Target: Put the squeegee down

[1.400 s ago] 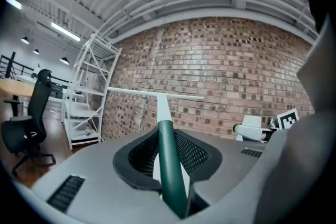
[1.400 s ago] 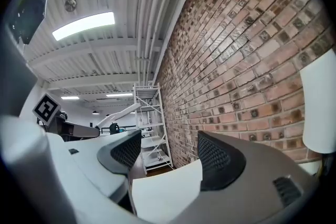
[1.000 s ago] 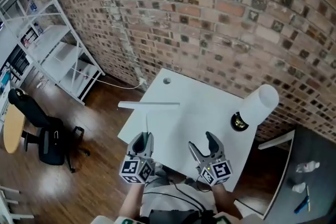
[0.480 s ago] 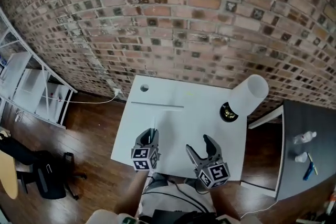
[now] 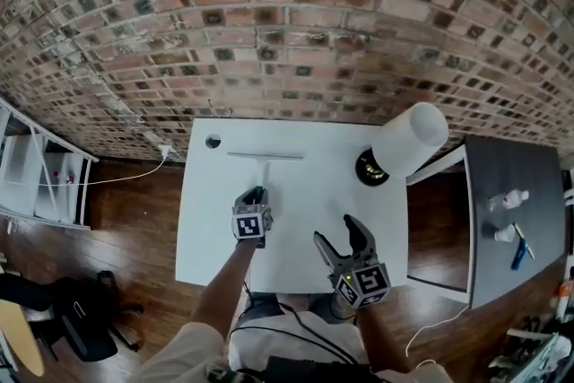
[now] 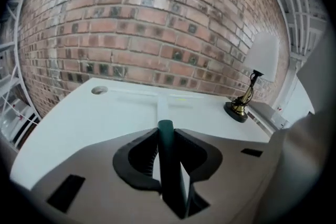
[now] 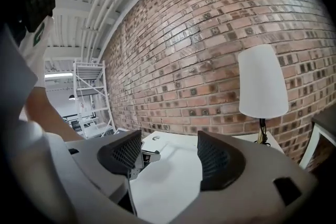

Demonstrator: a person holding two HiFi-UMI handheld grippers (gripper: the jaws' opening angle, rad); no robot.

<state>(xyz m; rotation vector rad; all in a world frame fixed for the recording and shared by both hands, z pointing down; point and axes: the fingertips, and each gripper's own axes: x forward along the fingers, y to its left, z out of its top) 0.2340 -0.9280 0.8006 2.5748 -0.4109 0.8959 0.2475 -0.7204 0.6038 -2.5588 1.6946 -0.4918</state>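
The squeegee (image 5: pixel 265 156) is T-shaped, with a long white blade, a white shaft and a dark green grip. Its blade lies across the far part of the white table (image 5: pixel 206 238), close to the brick wall. My left gripper (image 5: pixel 257 193) is shut on the green grip (image 6: pixel 166 136), and the shaft (image 6: pixel 162 105) runs straight ahead to the blade (image 6: pixel 136 93). I cannot tell whether the blade touches the tabletop. My right gripper (image 5: pixel 335 230) hovers open over the table's near right part, with nothing between its pads (image 7: pixel 219 157).
A lamp with a white shade (image 5: pixel 410 139) and a dark base (image 5: pixel 369 168) stands at the table's far right. A round cable hole (image 5: pixel 213 141) sits at the far left corner. A dark side table (image 5: pixel 511 202) with small bottles is at the right, and a white shelf (image 5: pixel 36 170) at the left.
My left gripper has gone forward and down with the squeegee, bringing the blade low over the table's far part. The right gripper shifted only slightly. The head view swung to the right.
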